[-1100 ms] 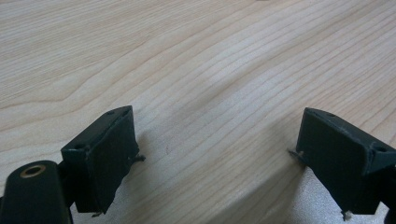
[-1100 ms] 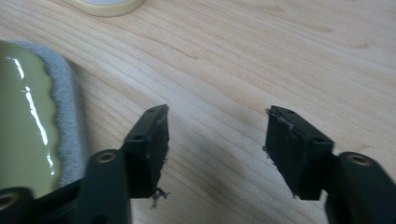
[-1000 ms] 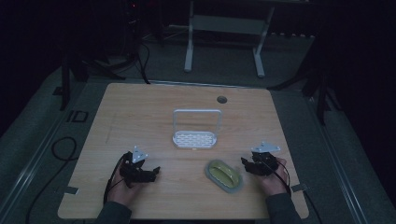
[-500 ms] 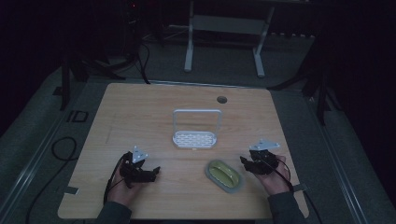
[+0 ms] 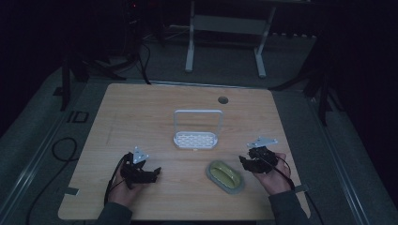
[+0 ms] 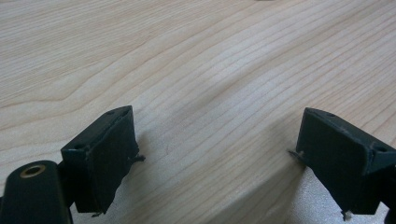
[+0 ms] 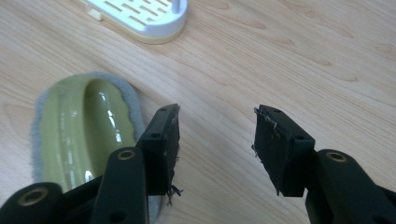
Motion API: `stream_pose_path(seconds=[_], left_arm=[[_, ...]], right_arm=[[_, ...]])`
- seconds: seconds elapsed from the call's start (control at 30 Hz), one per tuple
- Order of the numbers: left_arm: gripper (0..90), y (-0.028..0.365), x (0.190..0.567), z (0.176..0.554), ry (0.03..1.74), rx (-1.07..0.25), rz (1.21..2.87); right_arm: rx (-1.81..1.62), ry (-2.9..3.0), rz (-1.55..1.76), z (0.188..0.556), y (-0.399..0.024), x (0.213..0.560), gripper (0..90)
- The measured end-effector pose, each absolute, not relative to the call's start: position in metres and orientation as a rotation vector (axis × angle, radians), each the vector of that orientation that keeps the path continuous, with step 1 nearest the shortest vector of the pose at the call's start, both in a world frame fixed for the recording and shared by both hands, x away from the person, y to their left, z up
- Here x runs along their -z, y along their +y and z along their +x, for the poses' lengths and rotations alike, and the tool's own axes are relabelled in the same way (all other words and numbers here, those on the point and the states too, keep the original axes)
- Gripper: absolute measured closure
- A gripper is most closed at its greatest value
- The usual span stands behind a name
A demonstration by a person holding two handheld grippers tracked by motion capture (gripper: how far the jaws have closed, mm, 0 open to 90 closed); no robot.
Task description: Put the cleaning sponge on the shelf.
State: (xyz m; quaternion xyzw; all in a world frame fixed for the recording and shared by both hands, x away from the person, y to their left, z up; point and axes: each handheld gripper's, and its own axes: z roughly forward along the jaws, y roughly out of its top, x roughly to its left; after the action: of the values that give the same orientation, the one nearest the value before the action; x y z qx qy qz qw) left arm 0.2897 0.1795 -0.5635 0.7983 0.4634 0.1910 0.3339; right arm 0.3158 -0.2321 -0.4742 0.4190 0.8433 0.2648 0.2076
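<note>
Right claw (image 7: 217, 147) gaping, poised beside the green dish.

Its jaws stand wide apart with nothing between them, the near one just at the grey-rimmed green dish (image 7: 81, 128), likely lined up for a grab. The left claw (image 6: 215, 158) is likewise spread wide and empty, resting low over bare counter (image 5: 141, 112), probably waiting. Farther off sits the white slotted rack (image 5: 196, 139) with its upright handle, mid-counter, within either hand's reach.
</note>
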Motion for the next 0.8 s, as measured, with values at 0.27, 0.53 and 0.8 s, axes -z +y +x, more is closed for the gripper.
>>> stream_pose_path(seconds=[0.27,0.53,0.8], left_arm=[[12.3,0.180,0.563,0.290,1.210,-0.499,2.084],[12.3,0.179,0.563,0.290,1.210,-0.499,2.084],[12.2,0.179,0.563,0.290,1.211,-0.499,2.083]], right_arm=[[-0.718,2.384,1.150,0.315,-0.225,0.468,49.4],[-0.720,2.422,1.145,0.315,-0.218,0.461,51.9],[-0.714,2.454,1.138,0.316,-0.213,0.459,56.6]])
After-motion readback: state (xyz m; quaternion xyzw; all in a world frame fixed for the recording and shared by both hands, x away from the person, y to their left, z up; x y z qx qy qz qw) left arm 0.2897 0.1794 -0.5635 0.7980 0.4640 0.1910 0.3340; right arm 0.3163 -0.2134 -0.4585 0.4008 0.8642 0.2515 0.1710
